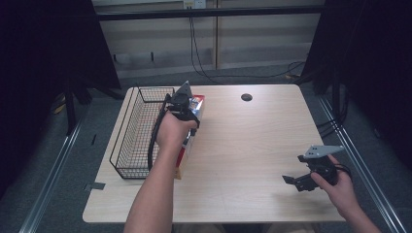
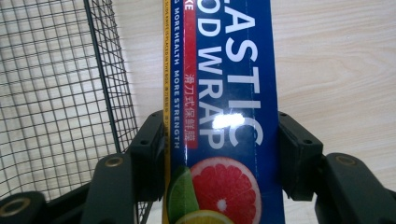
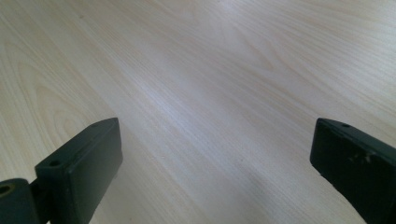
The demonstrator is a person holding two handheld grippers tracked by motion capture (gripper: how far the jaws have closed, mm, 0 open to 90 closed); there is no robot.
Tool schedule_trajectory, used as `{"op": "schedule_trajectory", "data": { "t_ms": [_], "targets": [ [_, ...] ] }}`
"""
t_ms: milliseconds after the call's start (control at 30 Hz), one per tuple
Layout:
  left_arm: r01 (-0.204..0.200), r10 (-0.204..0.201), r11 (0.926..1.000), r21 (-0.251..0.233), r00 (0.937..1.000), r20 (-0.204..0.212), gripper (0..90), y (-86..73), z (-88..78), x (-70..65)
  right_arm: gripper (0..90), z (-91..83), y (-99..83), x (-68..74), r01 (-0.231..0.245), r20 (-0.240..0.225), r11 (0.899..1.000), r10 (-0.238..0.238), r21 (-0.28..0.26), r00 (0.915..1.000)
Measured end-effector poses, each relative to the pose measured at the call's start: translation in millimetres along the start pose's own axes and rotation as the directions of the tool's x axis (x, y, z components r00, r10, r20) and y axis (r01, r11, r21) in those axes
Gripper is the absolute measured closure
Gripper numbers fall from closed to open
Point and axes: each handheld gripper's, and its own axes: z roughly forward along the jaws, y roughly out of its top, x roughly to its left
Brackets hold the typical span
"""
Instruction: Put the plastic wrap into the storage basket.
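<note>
The plastic wrap box [image 2: 224,116] lies lengthwise just beside the wire basket [image 1: 133,131] on the counter [image 1: 252,145], clamped between the left claw's [image 2: 222,149] pads. The right claw [image 3: 215,168] hovers wide open, empty, well apart.

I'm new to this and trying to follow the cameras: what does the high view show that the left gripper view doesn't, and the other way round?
High view alone: the whole table, both forearms, the right hand-held gripper open over bare wood, and a dark round hole.

Left gripper view alone: the print on the plastic wrap box, with its grapefruit picture.

Both: the left hand-held gripper shut on that box beside the wire basket.
</note>
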Motion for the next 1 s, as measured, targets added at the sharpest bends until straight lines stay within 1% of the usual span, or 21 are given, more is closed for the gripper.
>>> {"op": "schedule_trajectory", "data": {
  "t_ms": [33,100,133,233,300,333,367,433,467,533,667,767,800,833,900,933,1000],
  "targets": [
    [0.000,0.000,1.0000,0.000,1.0000,0.000,44.2,0.0,0.0,0.0,2.6,0.0,0.0,0.0,0.000,0.000,1.000,0.000,0.000,1.0000],
    [0.013,-0.013,0.9999,-0.001,0.9999,0.008,44.2,-0.1,-1.7,1.3,2.6,-0.4,0.1,-0.3,0.000,0.004,1.000,0.000,0.002,1.0000],
    [0.005,-0.005,1.0000,0.000,1.0000,0.007,44.2,0.2,-2.5,2.5,2.6,-0.5,0.0,-0.1,-0.006,0.002,1.000,0.006,0.003,1.0000],
    [0.015,-0.015,0.9999,0.001,0.9999,0.006,44.2,0.1,-4.2,3.1,2.6,-0.7,-0.2,0.0,-0.008,0.002,1.000,0.008,0.003,1.0000],
    [0.011,-0.011,0.9999,0.003,0.9999,0.008,44.1,0.4,-6.0,4.8,2.6,-1.0,-0.1,0.1,-0.005,0.006,1.000,0.005,0.004,1.0000],
    [0.015,-0.015,0.9999,-0.002,0.9999,0.004,44.2,0.3,-6.3,5.5,2.6,-0.6,-0.2,0.0,-0.001,0.000,1.000,0.001,0.000,1.0000],
    [0.022,-0.022,0.9998,-0.003,0.9997,0.007,44.2,0.1,-6.6,5.7,2.6,-0.7,-0.4,0.3,-0.004,0.003,1.000,0.004,0.003,1.0000],
    [0.018,-0.018,0.9998,0.001,0.9997,0.014,44.2,0.3,-8.3,8.3,2.6,-0.8,-0.3,0.2,-0.004,0.005,1.000,0.004,0.006,1.0000],
    [0.029,-0.029,0.9996,-0.003,0.9994,0.019,44.1,0.2,-8.8,8.6,2.6,-1.1,-0.3,0.1,-0.005,0.005,1.000,0.005,0.003,1.0000],
    [0.034,-0.034,0.9994,-0.003,0.9992,0.022,44.1,0.2,-10.4,10.7,2.6,-1.4,-0.2,-0.1,-0.004,0.003,1.000,0.004,0.003,1.0000],
    [0.032,-0.033,0.9995,0.003,0.9993,0.016,44.1,0.4,-12.6,12.9,2.6,-1.2,-0.4,0.1,-0.003,0.004,1.000,0.003,0.005,1.0000],
    [0.049,-0.049,0.9988,-0.003,0.9986,0.020,44.1,0.4,-15.5,15.5,2.6,-0.8,-0.4,0.3,-0.005,0.000,1.000,0.005,0.002,1.0000],
    [0.051,-0.051,0.9987,-0.005,0.9986,0.018,44.1,0.5,-16.9,16.8,2.6,-0.7,-0.4,0.3,-0.005,0.002,1.000,0.005,0.002,1.0000],
    [0.043,-0.043,0.9991,-0.003,0.9990,0.011,44.2,0.8,-18.1,18.2,2.6,-0.5,-0.3,0.2,-0.003,0.002,1.000,0.003,0.001,1.0000],
    [0.049,-0.049,0.9988,-0.004,0.9988,0.005,44.2,0.7,-20.1,19.8,2.6,-0.8,-0.3,0.6,-0.005,0.010,1.000,0.004,0.007,0.9999],
    [0.043,-0.043,0.9991,0.000,0.9991,0.002,44.2,1.0,-21.6,21.6,2.6,-0.8,-0.2,0.8,-0.004,0.011,1.000,0.004,0.009,0.9999],
    [0.053,-0.053,0.9986,-0.006,0.9986,0.002,44.2,0.7,-23.2,23.3,2.6,-0.3,-0.2,0.7,-0.003,0.005,1.000,0.003,0.007,1.0000]
  ]
}}
